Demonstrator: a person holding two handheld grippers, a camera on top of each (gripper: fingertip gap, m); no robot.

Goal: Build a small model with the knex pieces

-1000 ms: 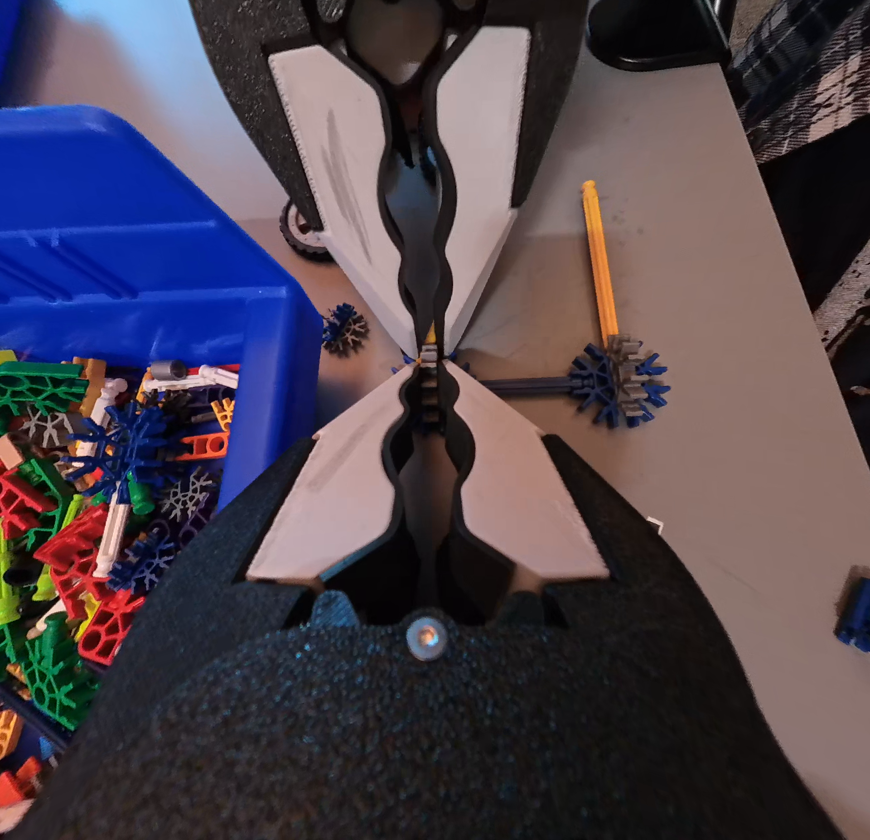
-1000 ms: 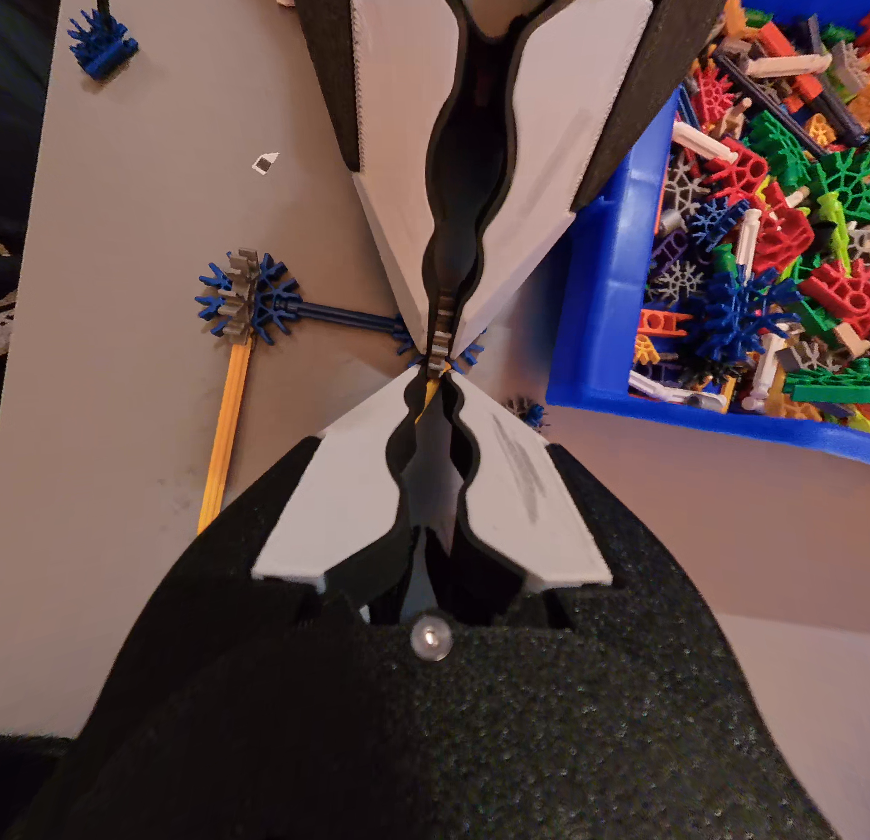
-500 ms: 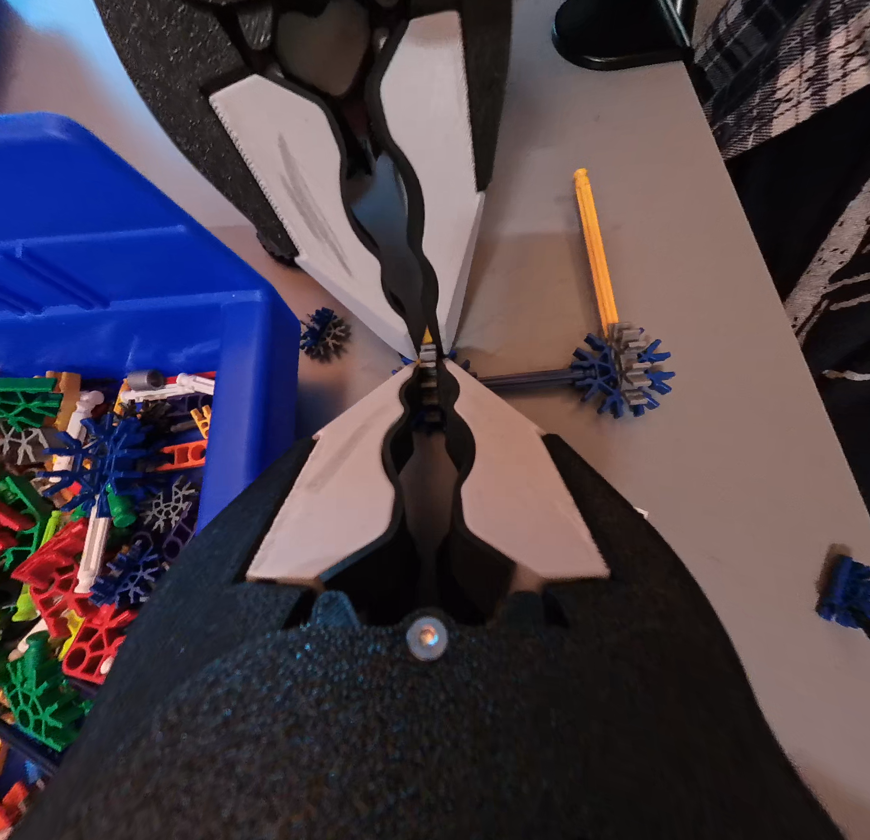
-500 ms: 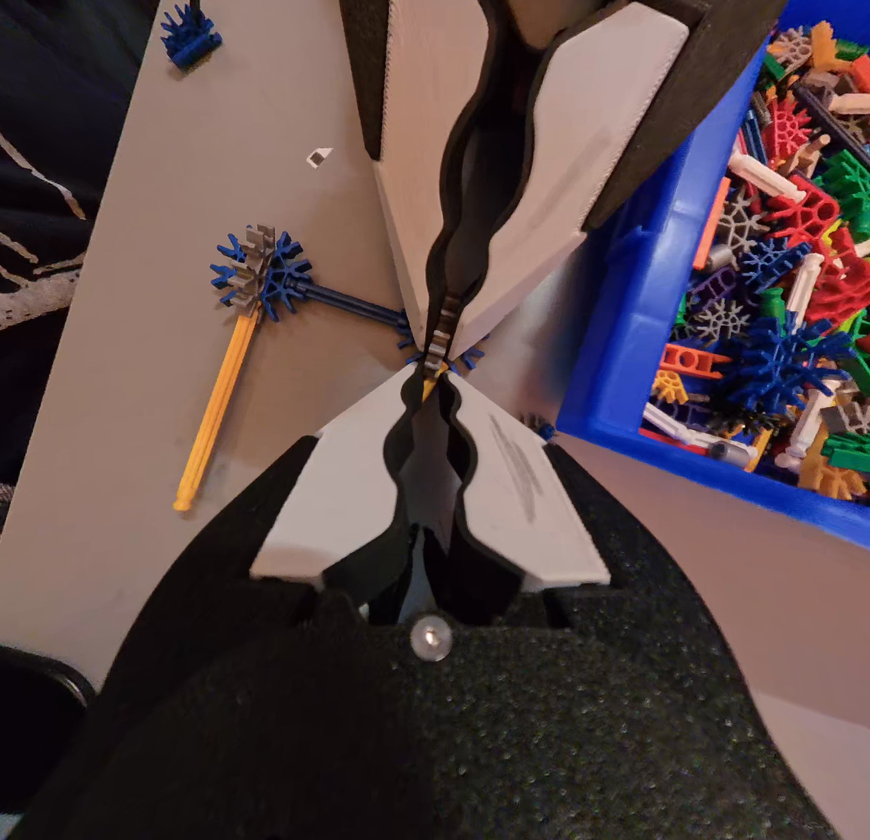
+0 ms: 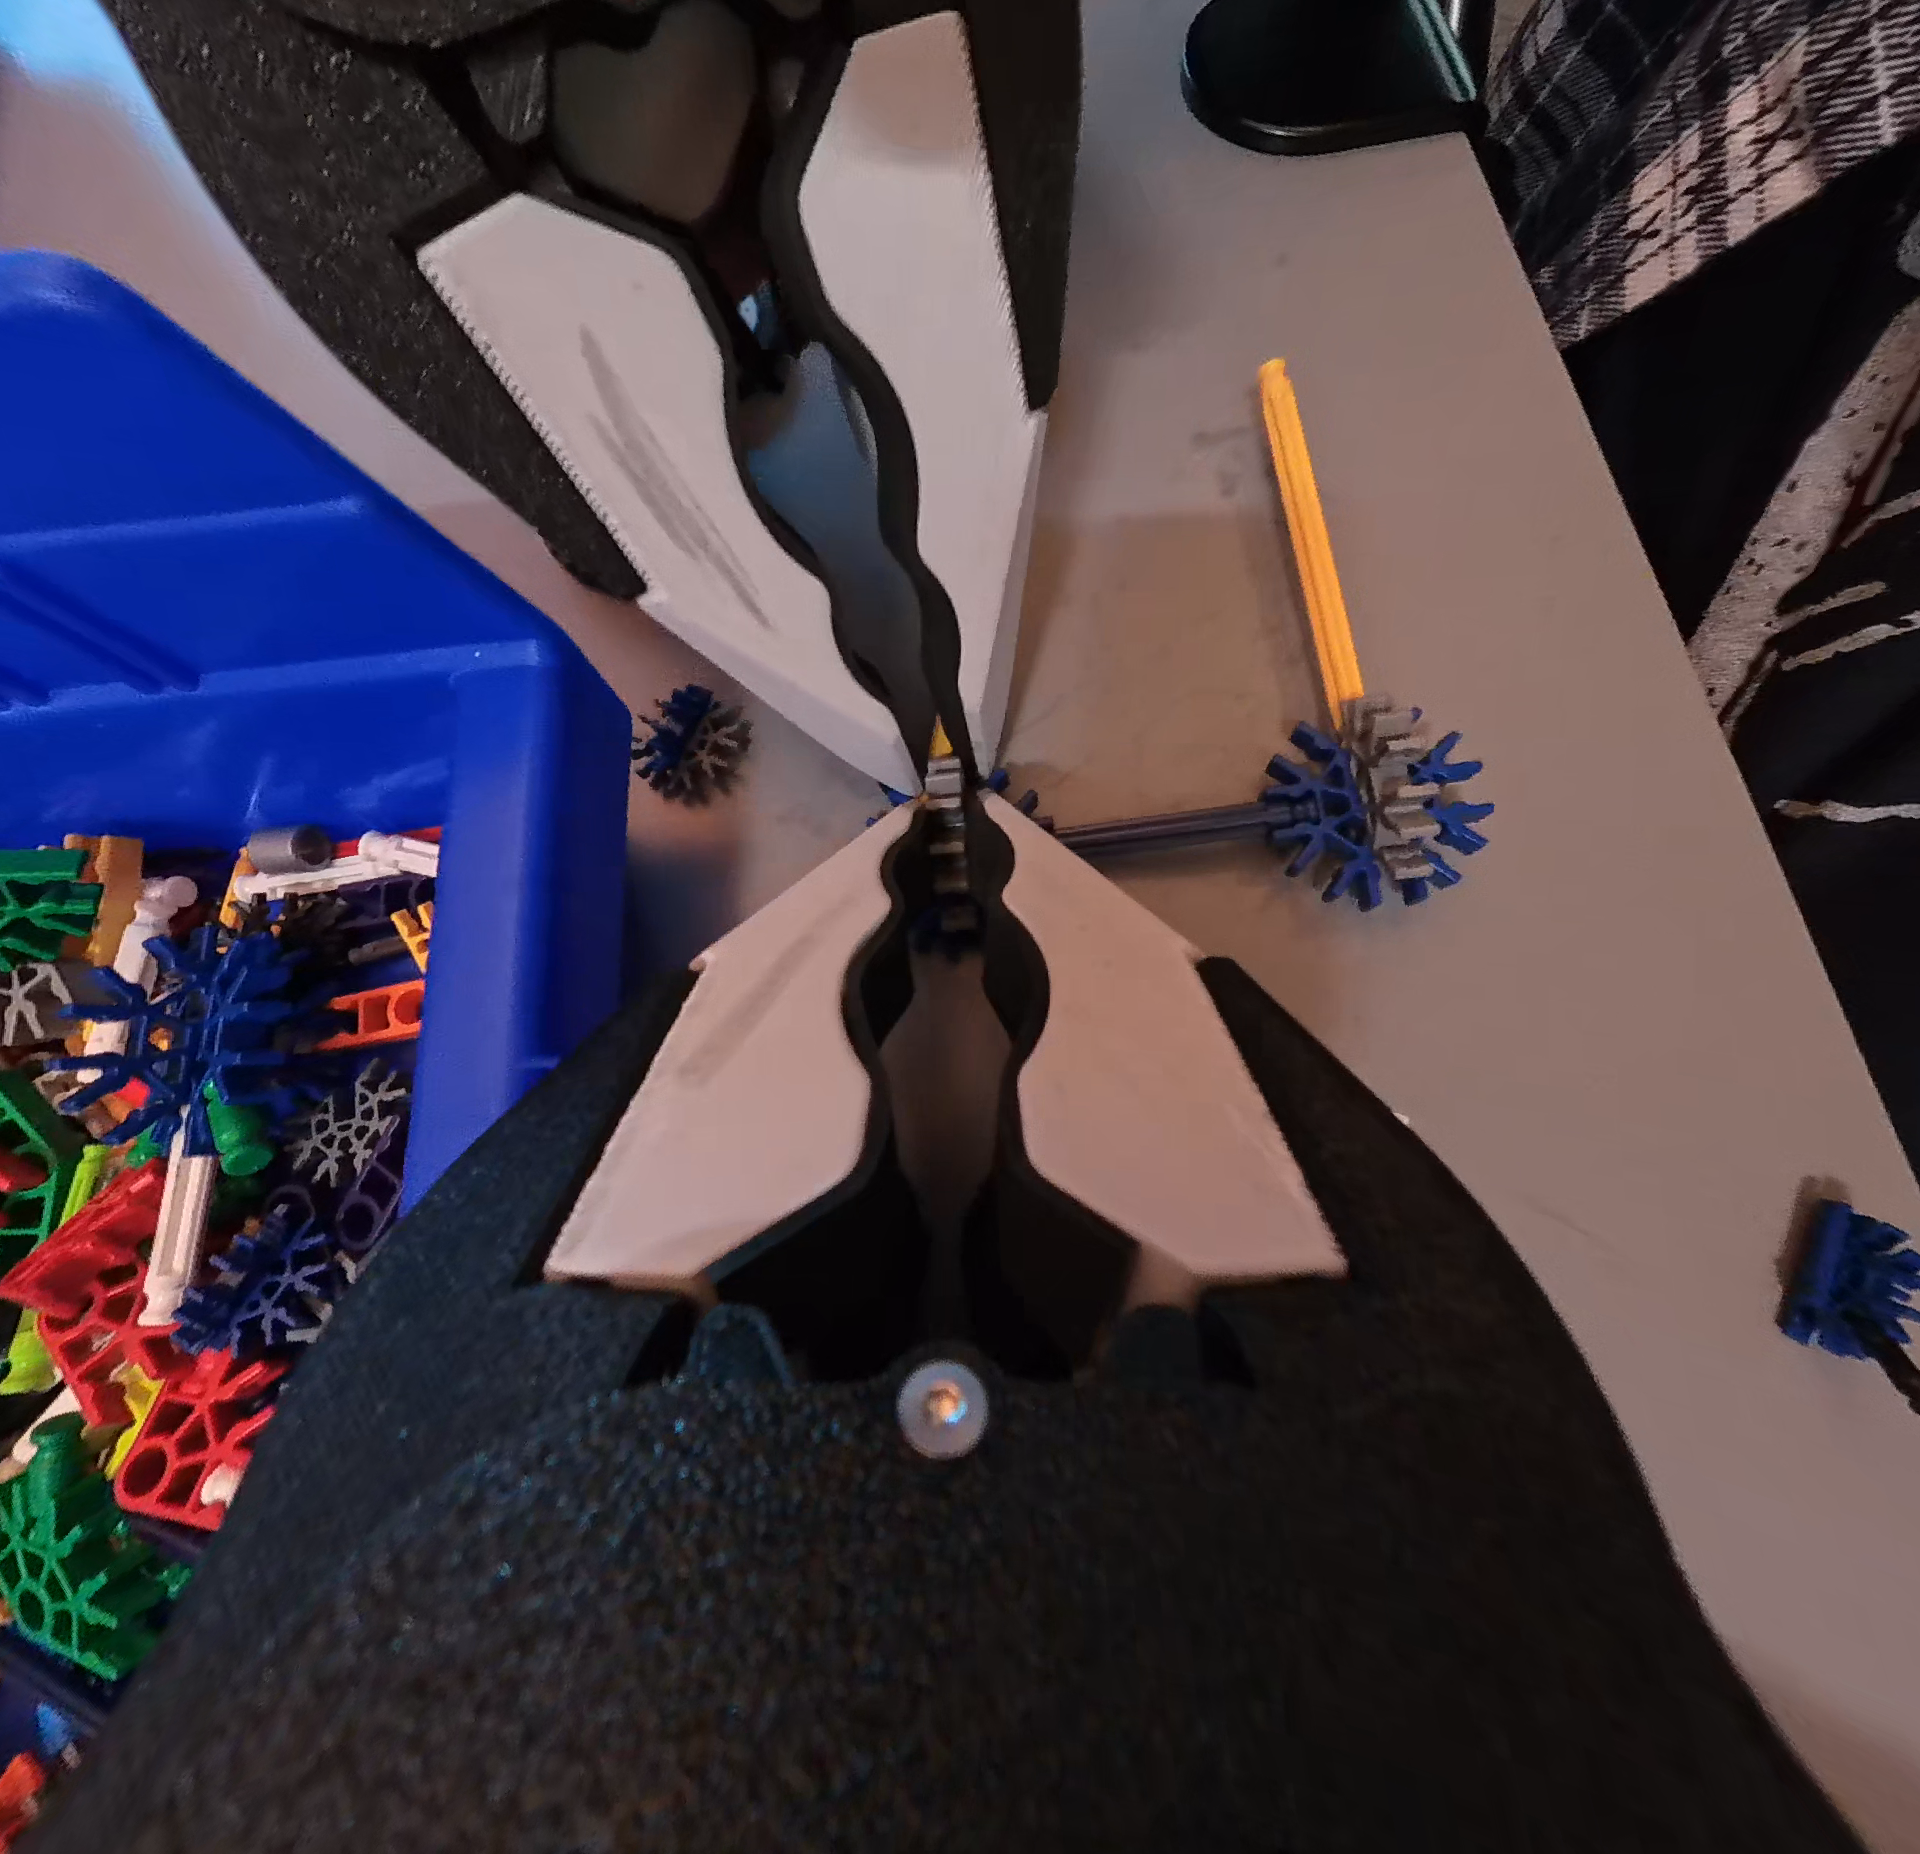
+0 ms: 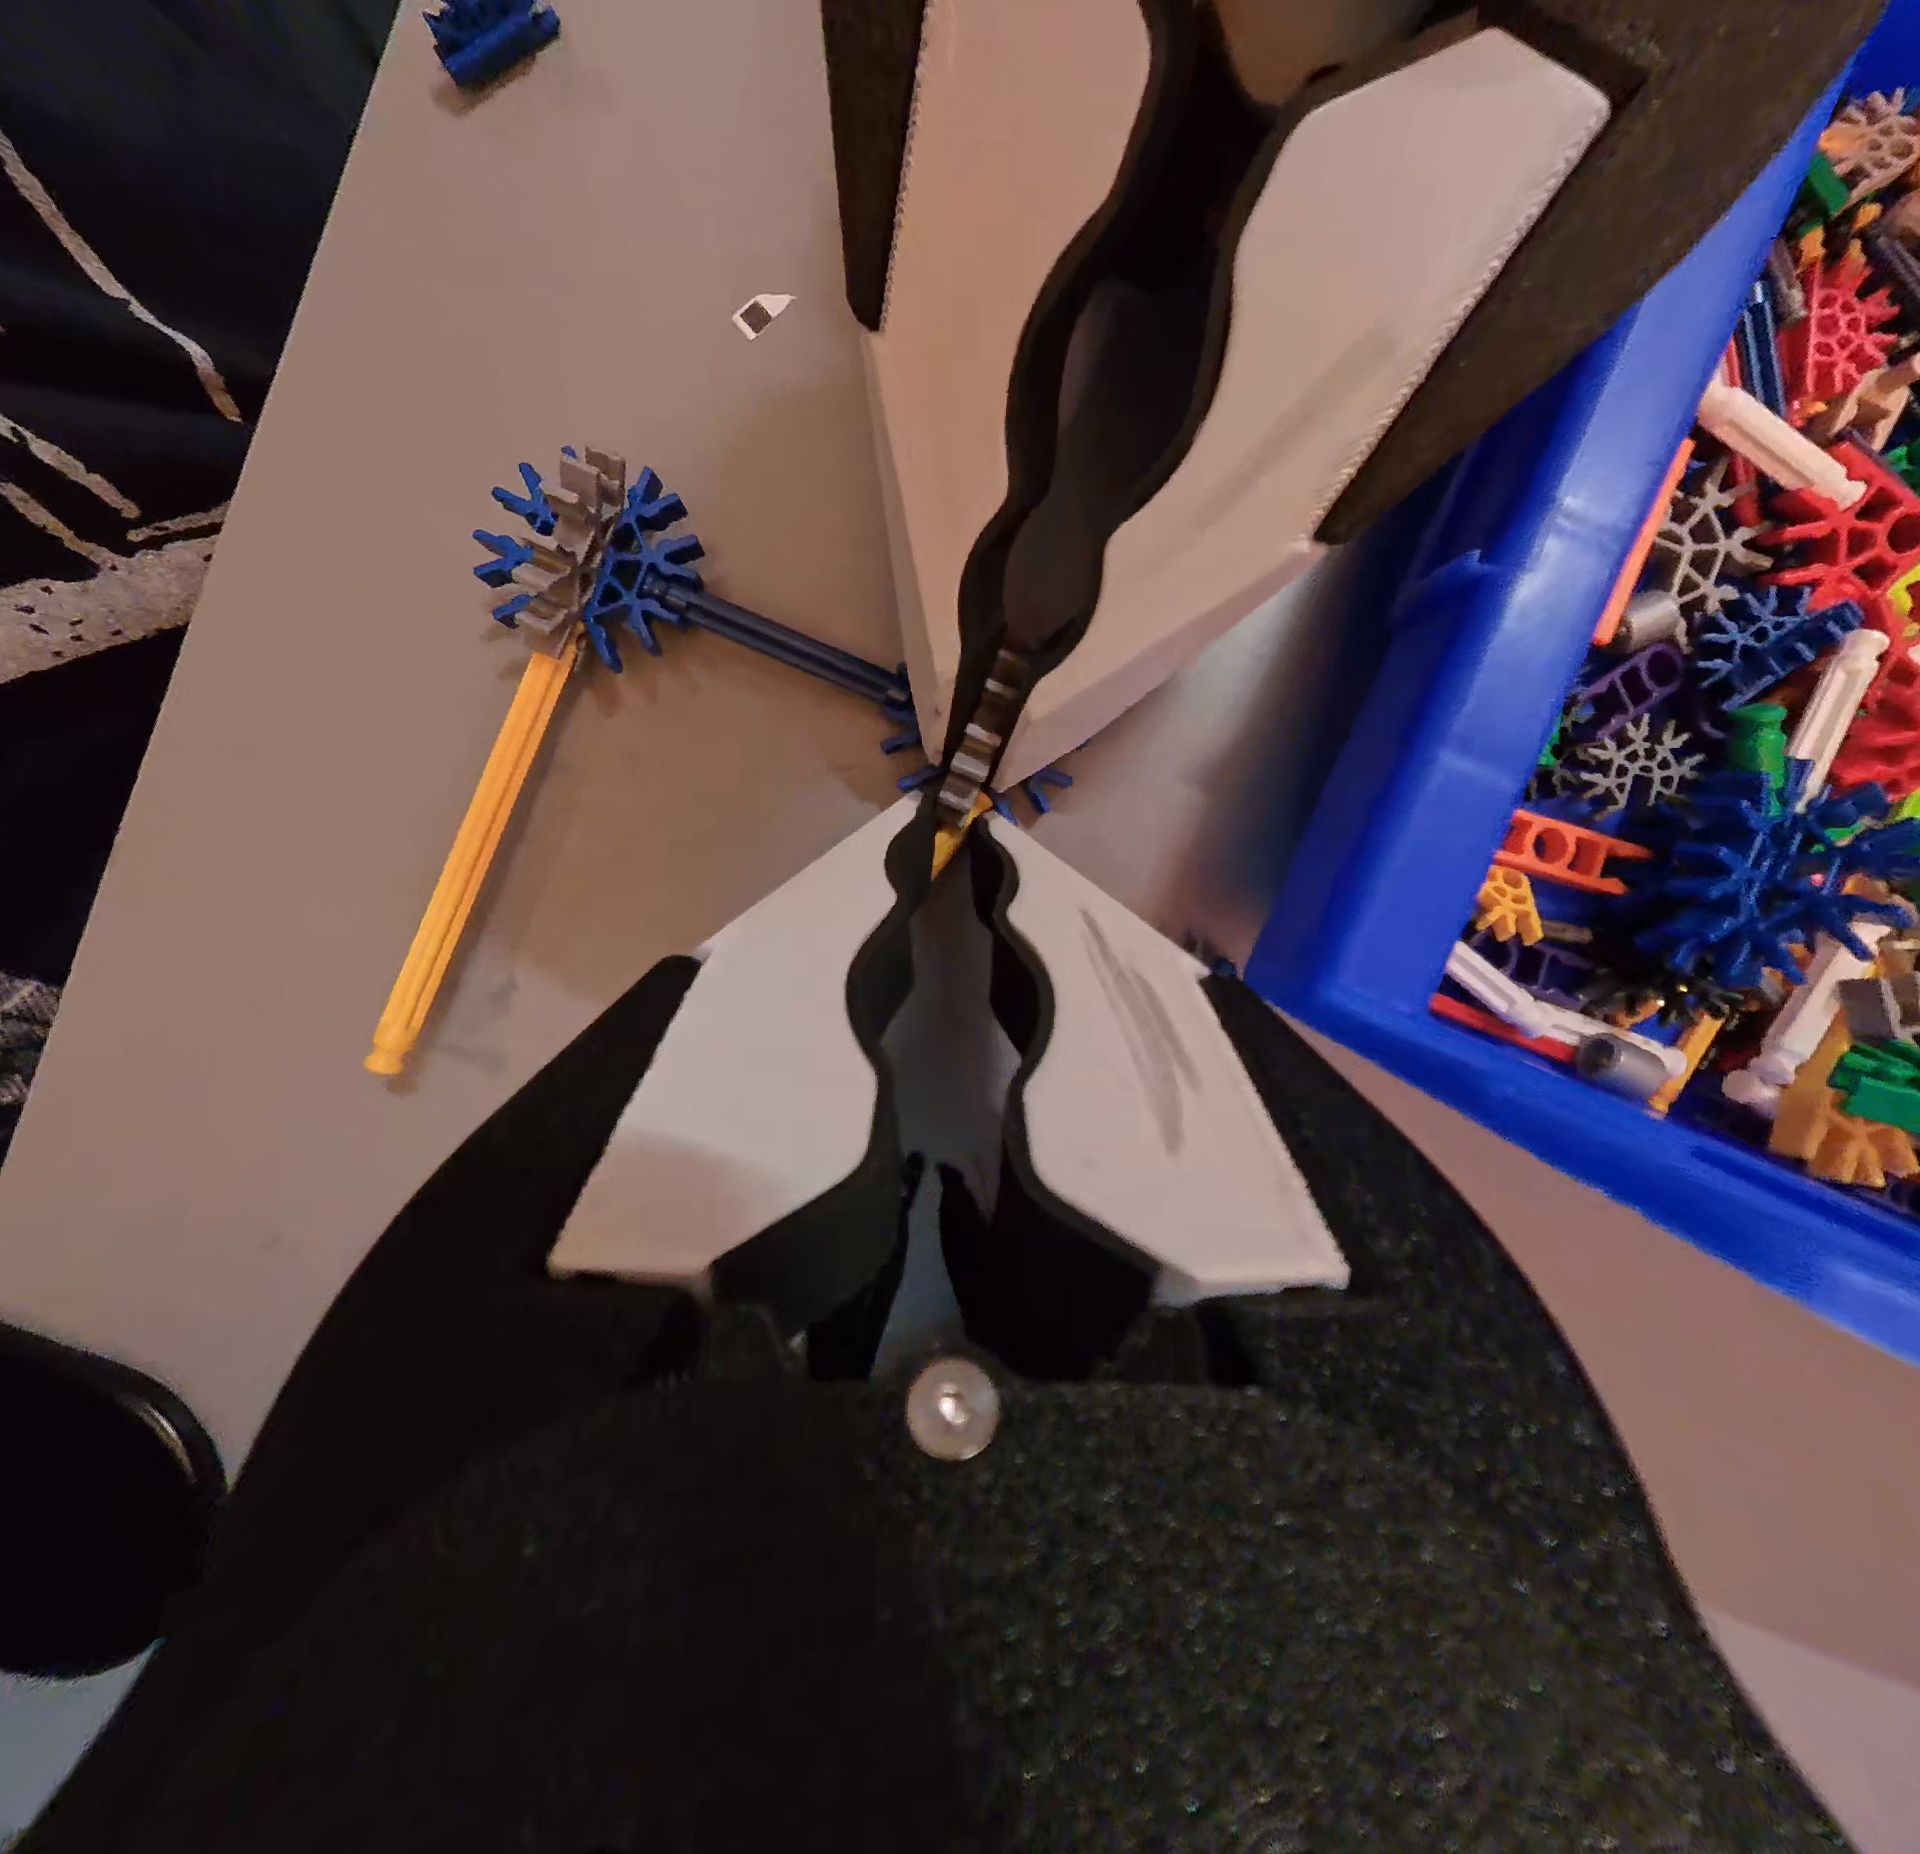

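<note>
Clamping grey connector (image 5: 948,817): left gripper (image 5: 948,828); right gripper (image 6: 951,838) jaws pinch yellow rod tip (image 6: 948,840), visible mostly right view.

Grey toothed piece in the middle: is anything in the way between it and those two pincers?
Nothing visible. The left gripper is shut on the grey toothed piece itself, and the right gripper, shut on a yellow rod, meets it tip to tip. The blue bin stands off to one side.
</note>
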